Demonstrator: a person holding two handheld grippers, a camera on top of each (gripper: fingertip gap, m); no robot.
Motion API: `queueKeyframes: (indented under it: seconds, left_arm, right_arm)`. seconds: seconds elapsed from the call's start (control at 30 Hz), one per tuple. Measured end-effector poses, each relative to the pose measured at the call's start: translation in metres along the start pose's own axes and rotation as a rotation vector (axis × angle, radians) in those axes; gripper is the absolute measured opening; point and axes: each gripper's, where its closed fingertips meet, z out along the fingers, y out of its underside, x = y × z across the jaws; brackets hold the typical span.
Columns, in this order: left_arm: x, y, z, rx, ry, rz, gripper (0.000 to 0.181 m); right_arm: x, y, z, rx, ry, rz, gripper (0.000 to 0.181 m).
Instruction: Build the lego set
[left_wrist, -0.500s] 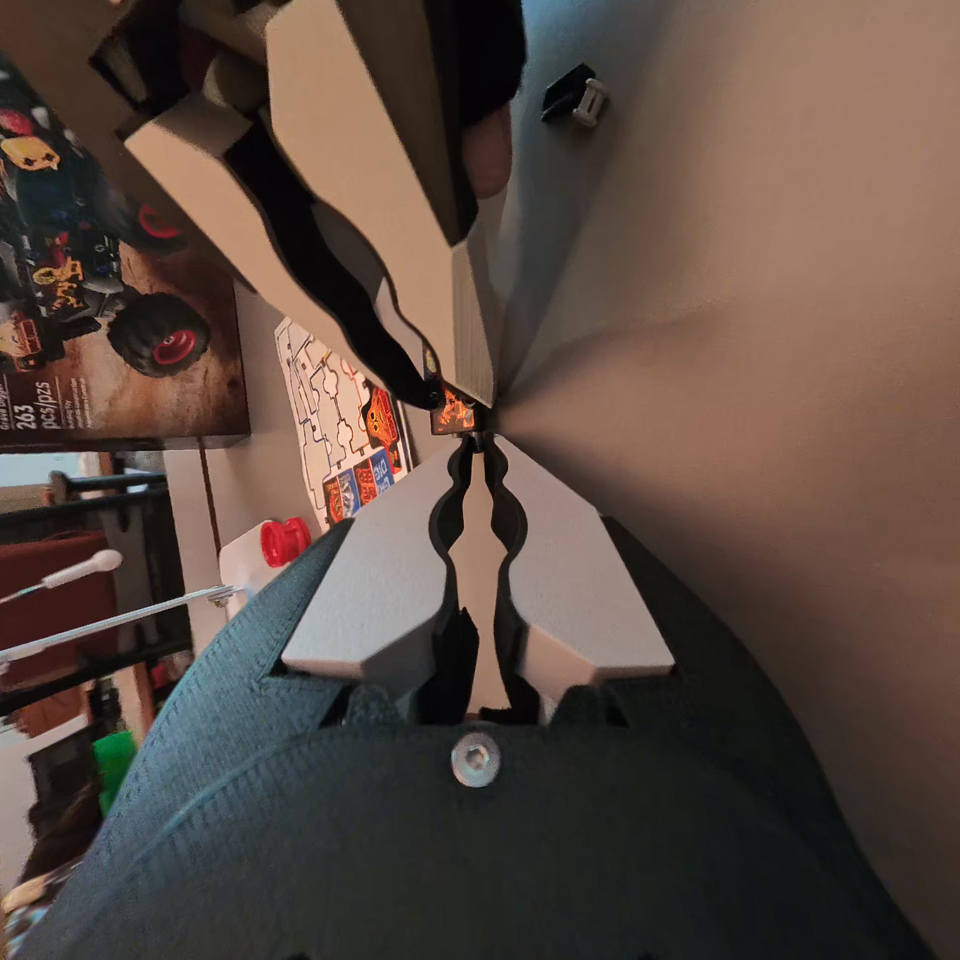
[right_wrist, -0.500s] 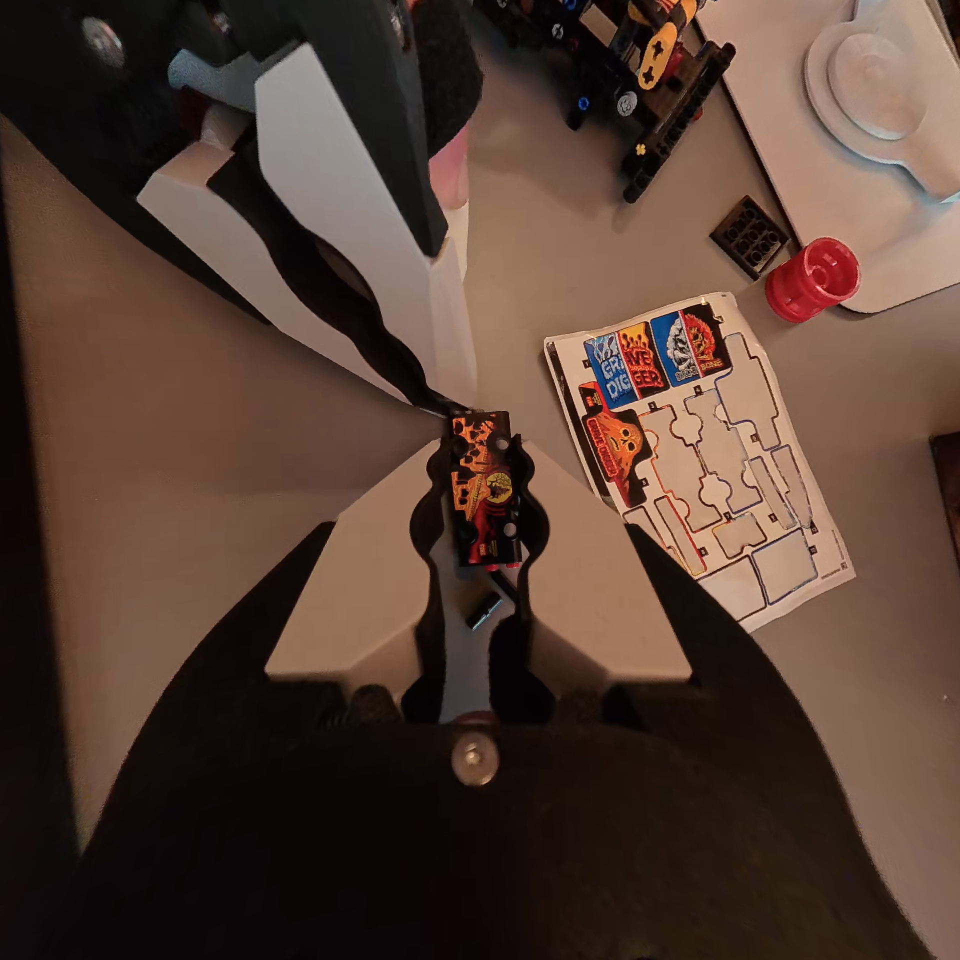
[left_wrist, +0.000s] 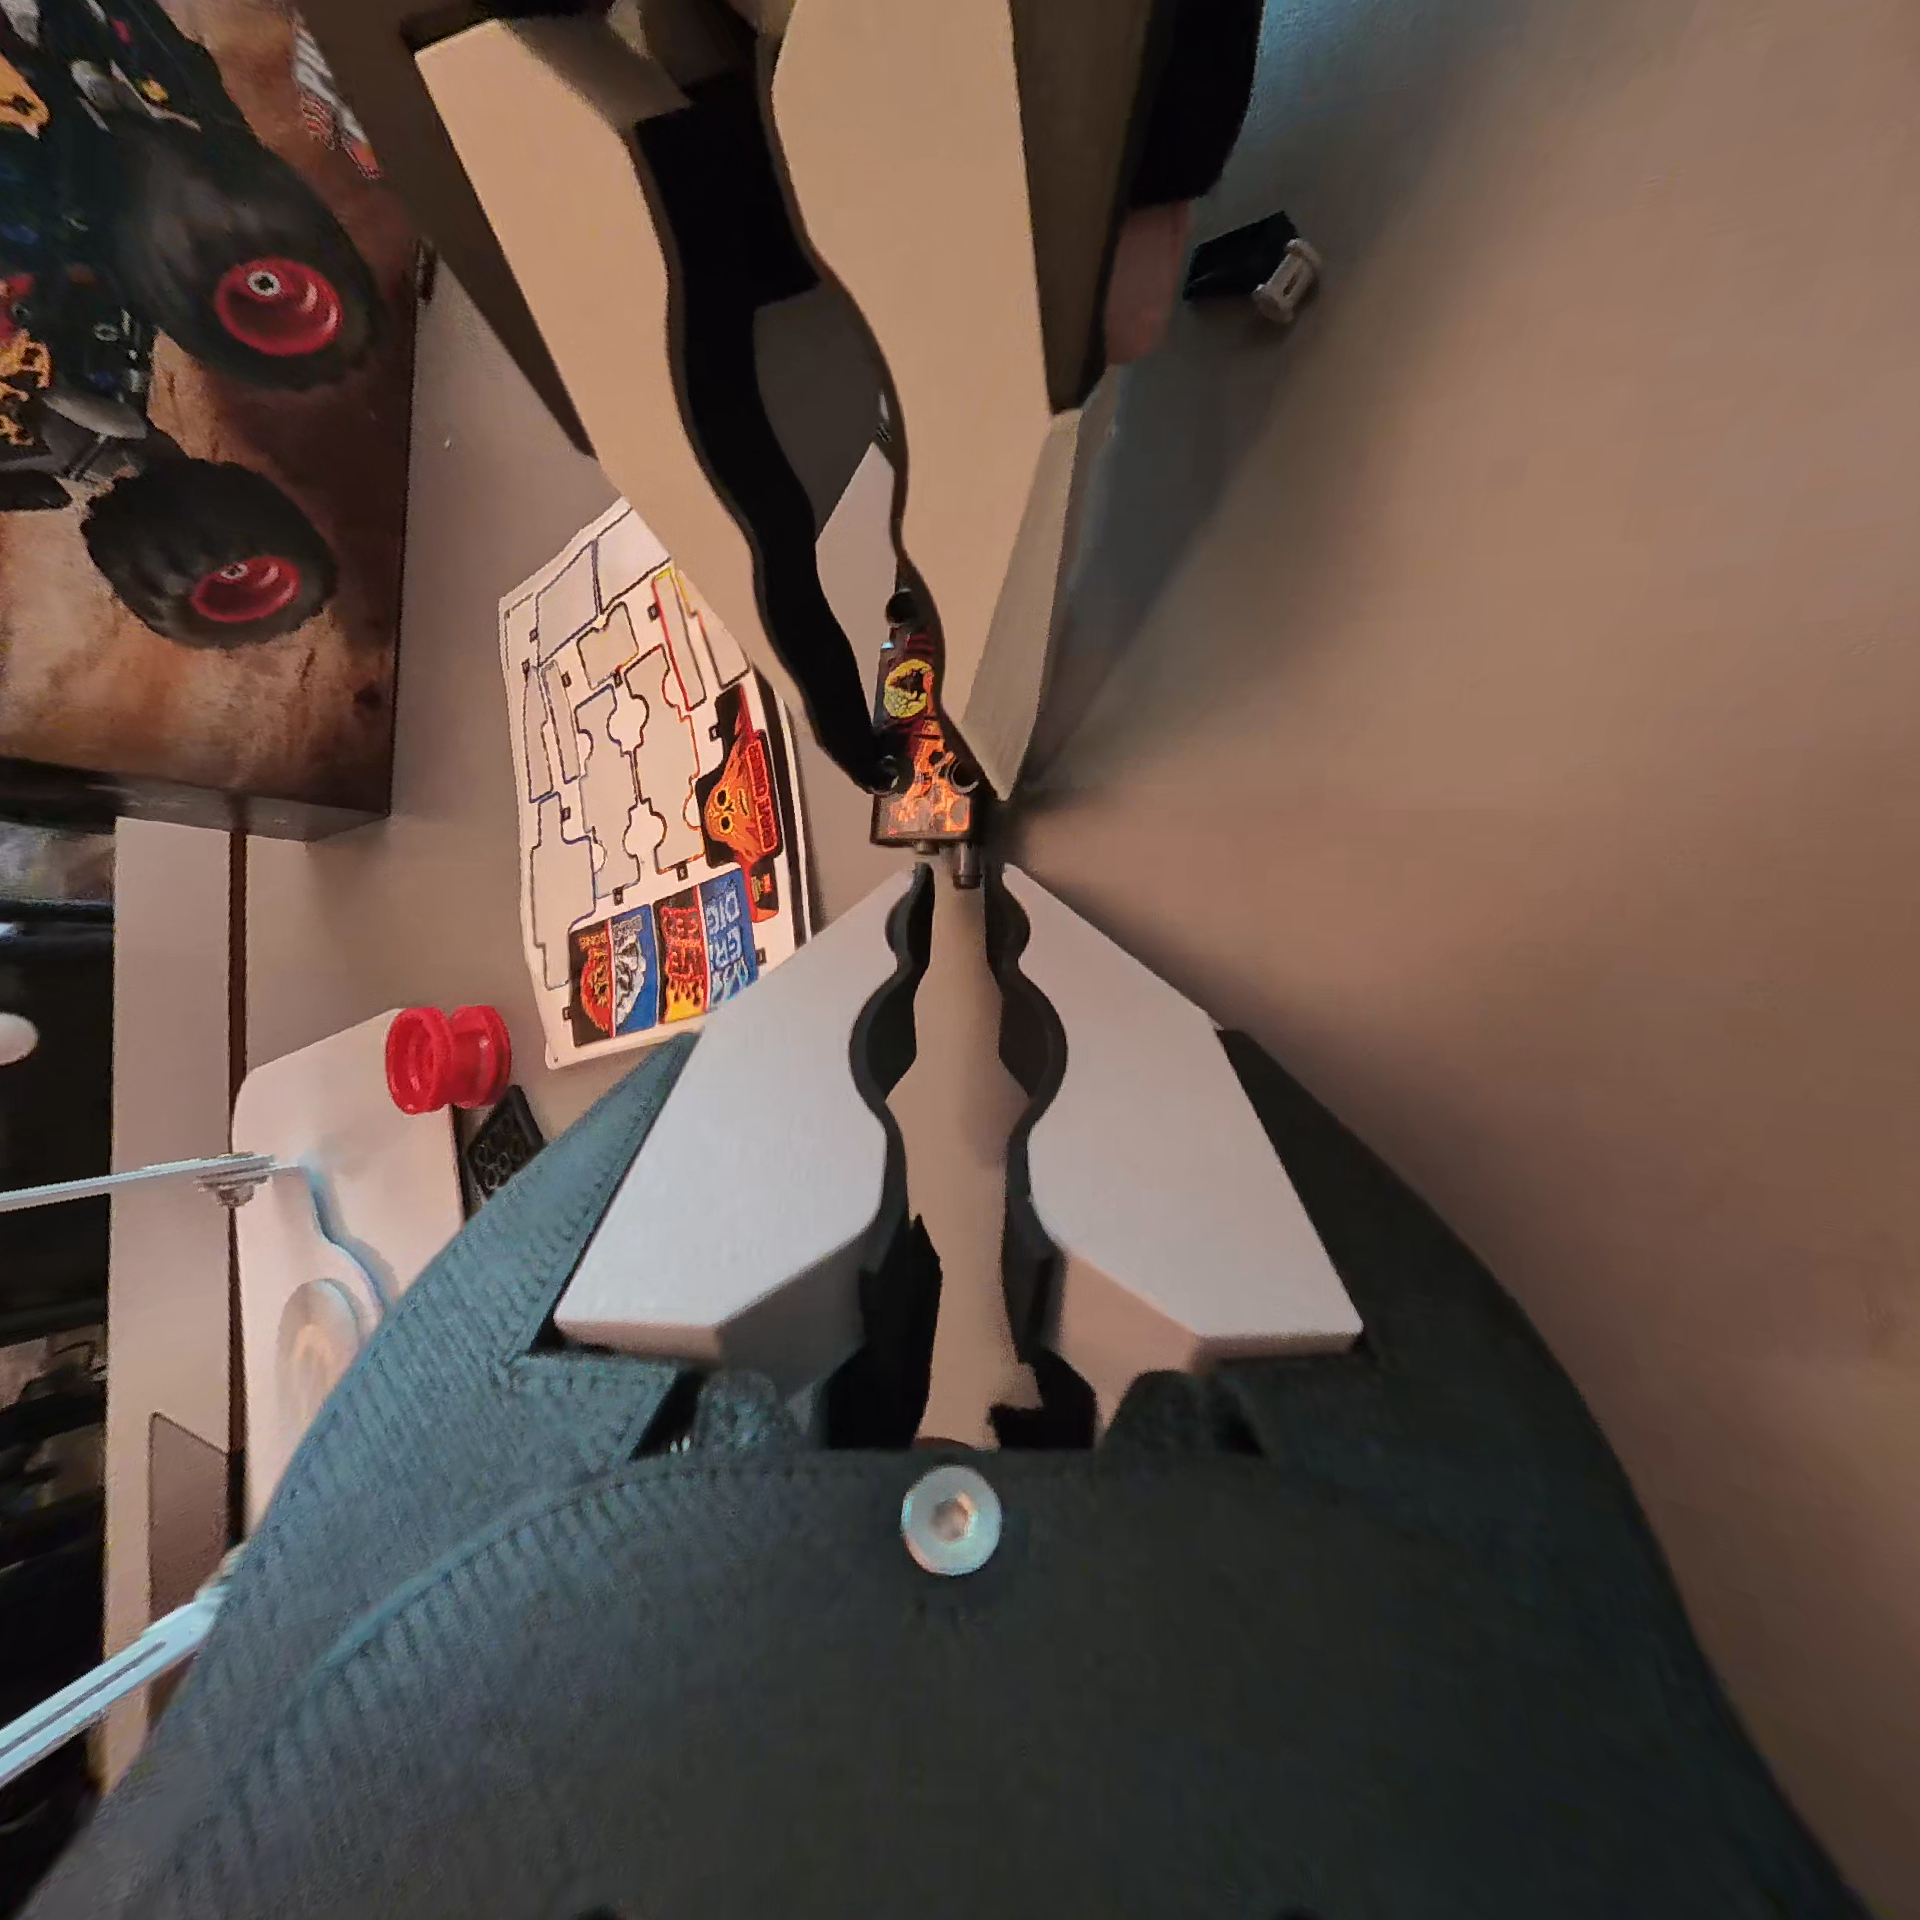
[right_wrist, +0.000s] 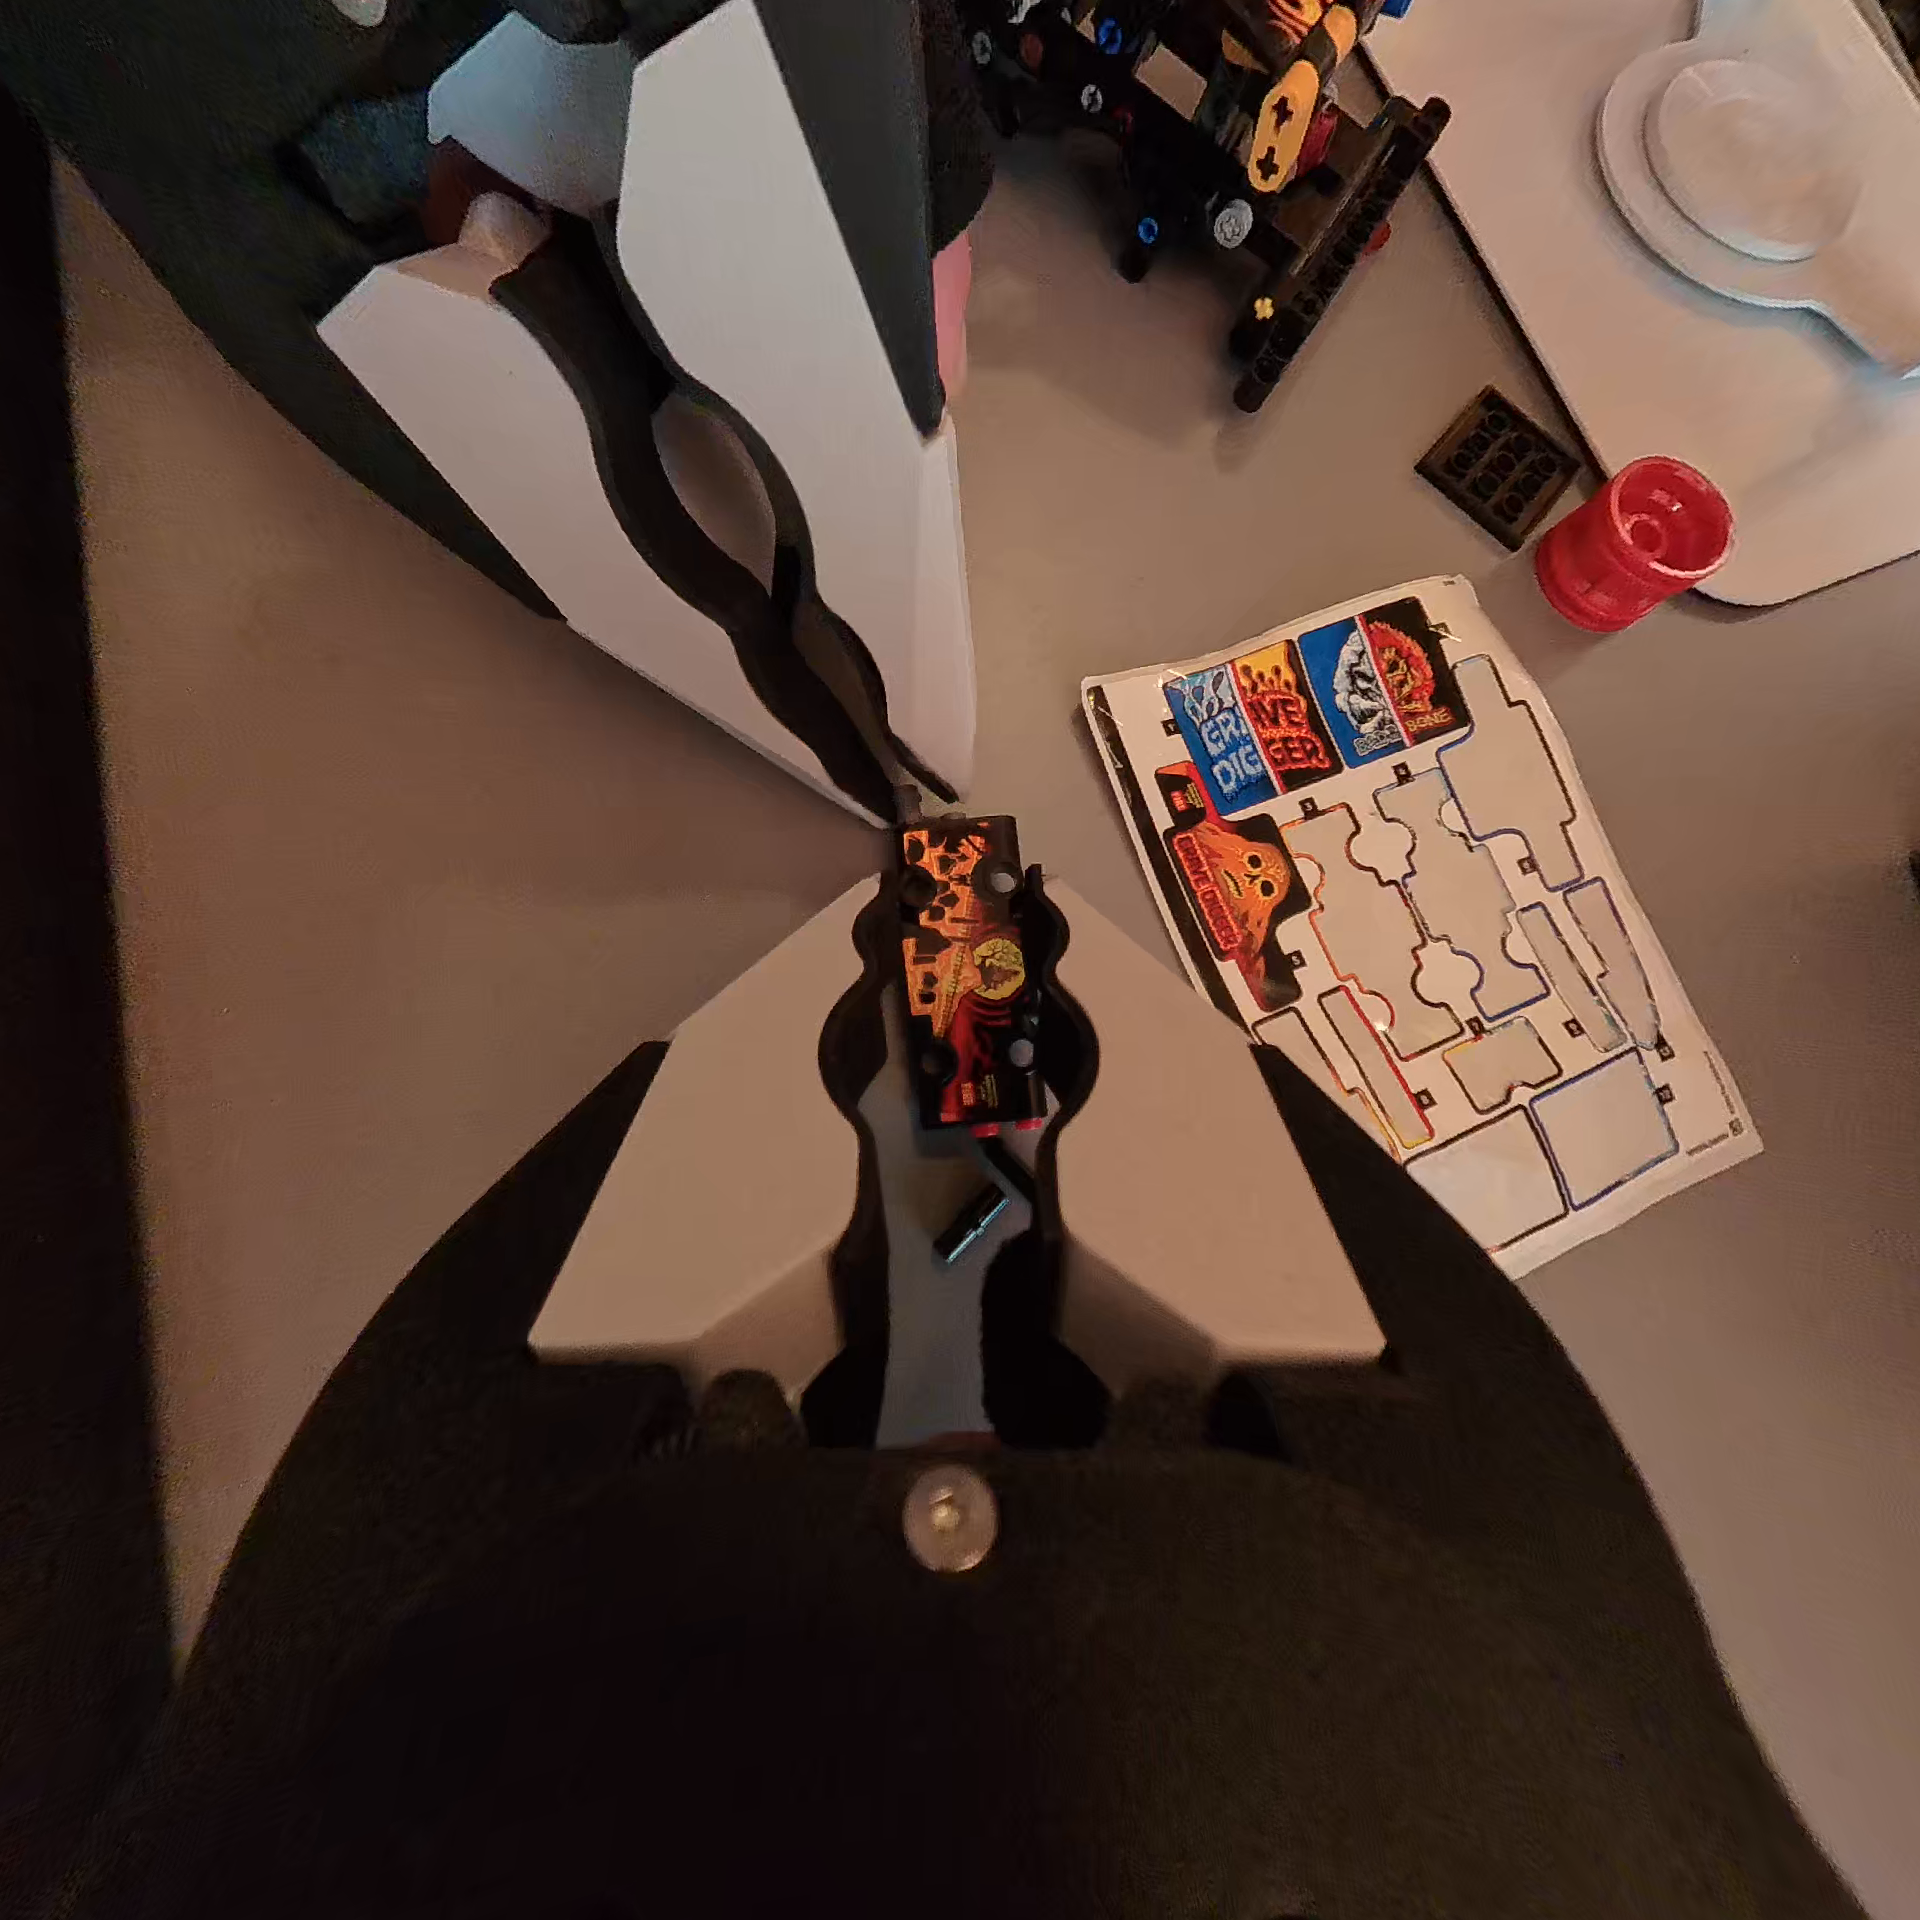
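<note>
**Right gripper clamps stickered panel, left gripper tip at its end**

Right gripper (right_wrist: 961, 883) is closed on a black lego panel with an orange-and-red flame sticker (right_wrist: 964, 971), held lengthwise between its white fingers, above the grey table (right_wrist: 416, 831). Left gripper (left_wrist: 961, 878) has its fingertips nearly together at the panel's far end, around a small grey pin (left_wrist: 968, 864) sticking out of it; whether it actually grips the pin, cannot tell. Partly used white sticker sheet (right_wrist: 1423, 925) lies flat just right of the panel. Red ribbed wheel hub (right_wrist: 1631, 540) and small black studded plate (right_wrist: 1501, 468) sit near the sheet's top. Black technic chassis with yellow parts (right_wrist: 1268, 156) is farther back.
</note>
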Motion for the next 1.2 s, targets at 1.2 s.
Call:
queueKeyframes:
  seconds: [1.2]
  left_arm:
    - [-0.0016, 0.0014, 0.0022, -0.024, -0.002, -0.051, 0.002]
  right_arm:
    - [0.0046, 0.0016, 0.0019, -0.006, 0.026, 0.012, 0.020]
